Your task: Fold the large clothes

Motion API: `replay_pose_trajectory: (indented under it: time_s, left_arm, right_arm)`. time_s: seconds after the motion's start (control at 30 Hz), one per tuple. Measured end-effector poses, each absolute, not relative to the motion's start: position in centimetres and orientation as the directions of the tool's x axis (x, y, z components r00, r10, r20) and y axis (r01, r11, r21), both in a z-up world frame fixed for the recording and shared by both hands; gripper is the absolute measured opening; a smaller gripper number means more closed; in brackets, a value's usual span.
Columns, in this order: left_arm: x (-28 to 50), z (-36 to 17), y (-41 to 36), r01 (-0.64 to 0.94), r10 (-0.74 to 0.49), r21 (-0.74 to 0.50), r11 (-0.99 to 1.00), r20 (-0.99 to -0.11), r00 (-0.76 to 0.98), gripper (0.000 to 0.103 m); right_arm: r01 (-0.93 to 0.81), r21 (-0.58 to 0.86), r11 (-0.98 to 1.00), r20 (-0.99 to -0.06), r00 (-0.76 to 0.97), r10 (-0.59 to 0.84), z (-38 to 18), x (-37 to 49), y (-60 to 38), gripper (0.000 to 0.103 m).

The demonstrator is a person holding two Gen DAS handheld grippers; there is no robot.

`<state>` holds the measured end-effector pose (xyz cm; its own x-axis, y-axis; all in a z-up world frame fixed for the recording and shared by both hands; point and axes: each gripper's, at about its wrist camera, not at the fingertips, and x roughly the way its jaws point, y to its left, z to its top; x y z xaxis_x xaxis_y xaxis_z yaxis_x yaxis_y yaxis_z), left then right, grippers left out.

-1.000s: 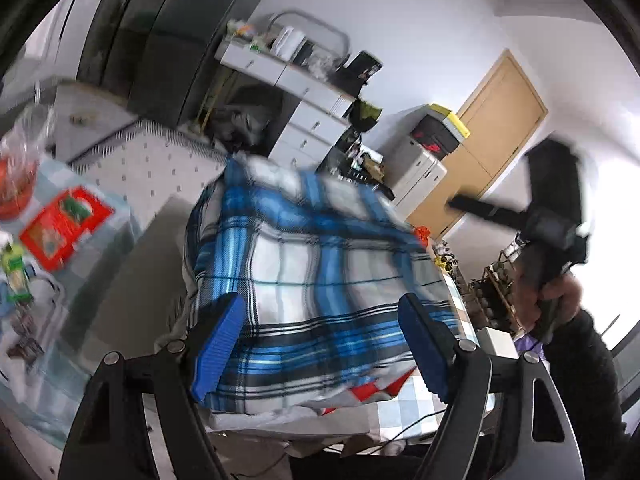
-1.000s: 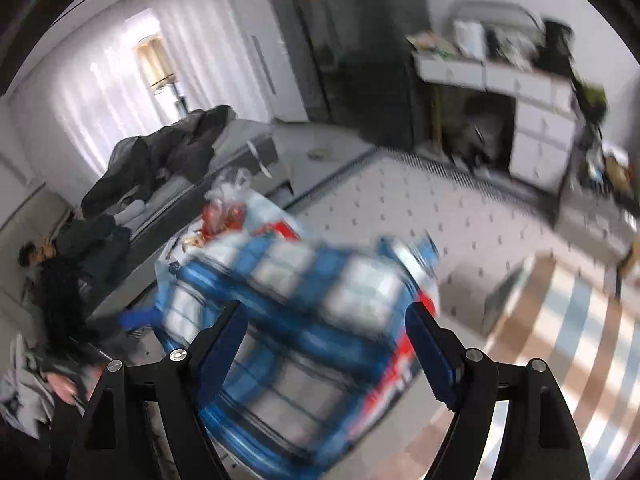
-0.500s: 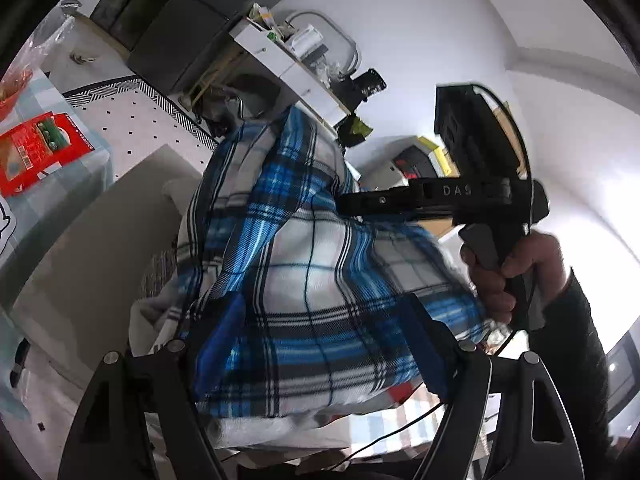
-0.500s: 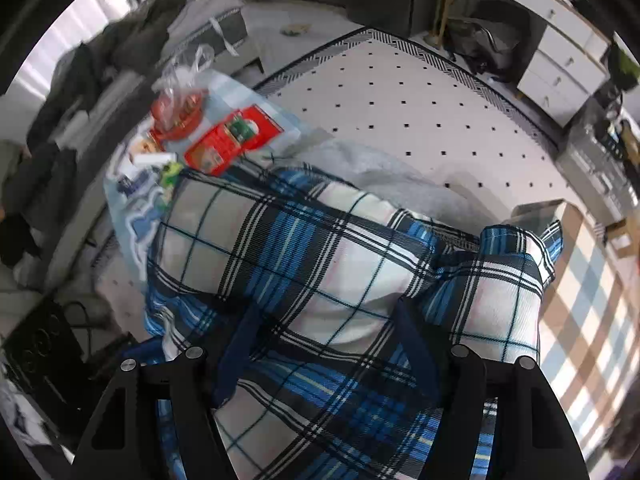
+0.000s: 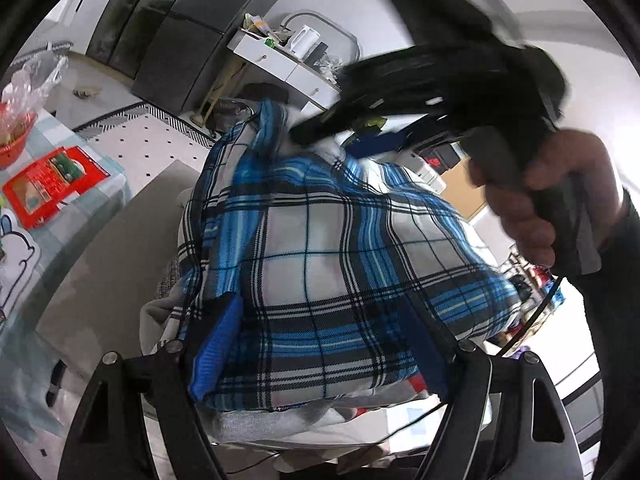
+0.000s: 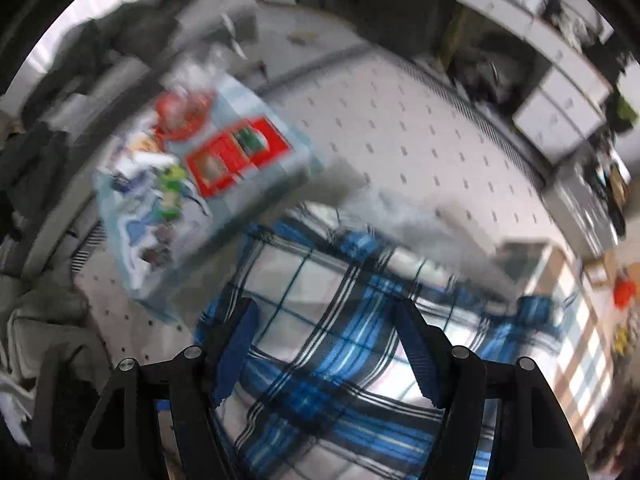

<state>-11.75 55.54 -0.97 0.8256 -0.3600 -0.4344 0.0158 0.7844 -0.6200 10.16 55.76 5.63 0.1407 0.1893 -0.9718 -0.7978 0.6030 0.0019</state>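
The big blue plaid shirt (image 5: 320, 264) lies in a puffy heap on a gray cloth (image 5: 256, 428), right in front of me and under both my tools. My left gripper (image 5: 320, 354) has its jaws wide, one on each side of the near edge of the shirt; they may brush it, but I do not think they pinch it. My right gripper (image 6: 324, 356) points down over the shirt. Its jaws have just closed a little and are still wide, with cloth under them, not squeezed. My right hand (image 5: 536, 192) is up by the far end.

I think the fold needs pressing flat now. I should push down softly, smooth outward, and keep the edges lined up. The red box (image 5: 52, 180) sits well apart on the tabletop (image 5: 104, 184).
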Motion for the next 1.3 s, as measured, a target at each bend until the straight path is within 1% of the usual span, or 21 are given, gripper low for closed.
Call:
replay_pose_trajectory:
  time_s: [0.03, 0.1, 0.17, 0.27, 0.37, 0.47, 0.57, 0.63, 0.7, 0.73, 0.77, 0.83, 0.87, 0.93, 1.03, 1.13, 1.17, 1.3]
  left_arm:
    - [-11.8, -1.1, 55.5, 0.008, -0.355, -0.618, 0.786, -0.441, 0.825, 0.076]
    - [-11.8, -1.5, 55.6, 0.002, -0.350, -0.619, 0.786, -0.442, 0.826, 0.076]
    - [-11.6, -1.8, 55.9, 0.009, -0.368, -0.635, 0.773, -0.436, 0.822, 0.076]
    - [-11.5, -1.5, 55.9, 0.015, -0.376, -0.632, 0.775, -0.441, 0.815, 0.076]
    - [-11.3, -1.0, 55.6, 0.013, -0.362, -0.602, 0.798, -0.462, 0.810, 0.076]
    - [-11.1, -1.2, 55.6, 0.014, -0.365, -0.597, 0.802, -0.471, 0.803, 0.076]
    - [-11.1, -1.3, 55.8, 0.015, -0.371, -0.606, 0.795, -0.467, 0.803, 0.076]
    - [-11.1, -1.3, 55.8, 0.007, -0.369, -0.609, 0.793, -0.471, 0.801, 0.076]
    - [-10.9, -1.3, 55.6, -0.001, -0.371, -0.617, 0.787, -0.474, 0.799, 0.076]
    - [-10.9, -1.3, 55.6, -0.006, -0.366, -0.617, 0.787, -0.476, 0.800, 0.076]
    - [-10.9, -1.2, 55.3, -0.015, -0.355, -0.610, 0.792, -0.481, 0.802, 0.076]
    - [-10.8, -0.9, 54.7, -0.049, -0.311, -0.571, 0.819, -0.514, 0.799, 0.076]
    - [-10.8, -0.8, 54.5, -0.062, -0.294, -0.555, 0.829, -0.528, 0.797, 0.076]
    - [-10.7, -0.6, 54.0, -0.091, -0.264, -0.528, 0.845, -0.558, 0.787, 0.076]
    - [-11.1, 0.1, 54.1, -0.128, -0.242, -0.534, 0.836, -0.568, 0.787, 0.076]
    - [-11.6, 0.8, 54.2, -0.169, -0.207, -0.530, 0.831, -0.577, 0.790, 0.076]
    - [-11.7, 1.0, 54.1, -0.176, -0.200, -0.529, 0.830, -0.577, 0.792, 0.076]
    - [-12.4, 2.1, 53.1, -0.203, -0.149, -0.496, 0.844, -0.581, 0.800, 0.076]
  right_arm:
    - [-0.779, 0.002, 0.627, -0.979, 0.125, 0.159, 4.5, 10.5, 55.9, 0.071]
    - [-0.750, 0.028, 0.661, -0.981, 0.105, 0.161, 3.6, 11.0, 55.7, 0.072]
    - [-0.757, 0.029, 0.653, -0.978, 0.113, 0.175, 3.4, 11.0, 55.4, 0.072]
    - [-0.793, 0.039, 0.608, -0.973, 0.108, 0.204, 4.6, 10.4, 54.9, 0.072]
    - [-0.810, 0.107, 0.576, -0.965, 0.056, 0.258, 7.5, 10.0, 52.8, 0.072]
    - [-0.856, 0.076, 0.512, -0.979, 0.034, 0.203, 9.3, 8.3, 49.6, 0.080]
    - [-0.894, 0.035, 0.446, -0.990, 0.029, 0.135, 9.1, 6.1, 46.1, 0.080]
    - [-0.904, 0.046, 0.425, -0.993, 0.003, 0.116, 8.0, 5.2, 44.8, 0.081]
    - [-0.906, 0.063, 0.419, -0.993, -0.015, 0.117, 6.2, 4.9, 44.1, 0.089]
    - [-0.897, 0.099, 0.430, -0.990, -0.044, 0.136, 5.2, 5.1, 44.0, 0.101]
    - [-0.895, 0.108, 0.433, -0.988, -0.047, 0.150, 4.1, 4.9, 44.0, 0.103]
    - [-0.910, 0.033, 0.413, -0.988, 0.031, 0.149, 3.3, 4.2, 44.1, 0.103]
    - [-0.910, 0.021, 0.414, -0.986, 0.051, 0.160, 3.5, 3.9, 44.1, 0.103]
    - [-0.898, 0.063, 0.436, -0.975, 0.037, 0.217, 4.6, 4.2, 43.5, 0.103]
    - [-0.864, 0.179, 0.470, -0.940, -0.010, 0.340, 7.0, 5.4, 41.4, 0.102]
    - [-0.813, 0.311, 0.492, -0.869, -0.033, 0.494, 9.3, 6.9, 38.0, 0.102]
    - [-0.796, 0.353, 0.491, -0.832, -0.027, 0.555, 10.1, 7.3, 36.5, 0.103]
    - [-0.753, 0.482, 0.448, -0.719, -0.049, 0.693, 11.1, 8.1, 31.6, 0.103]
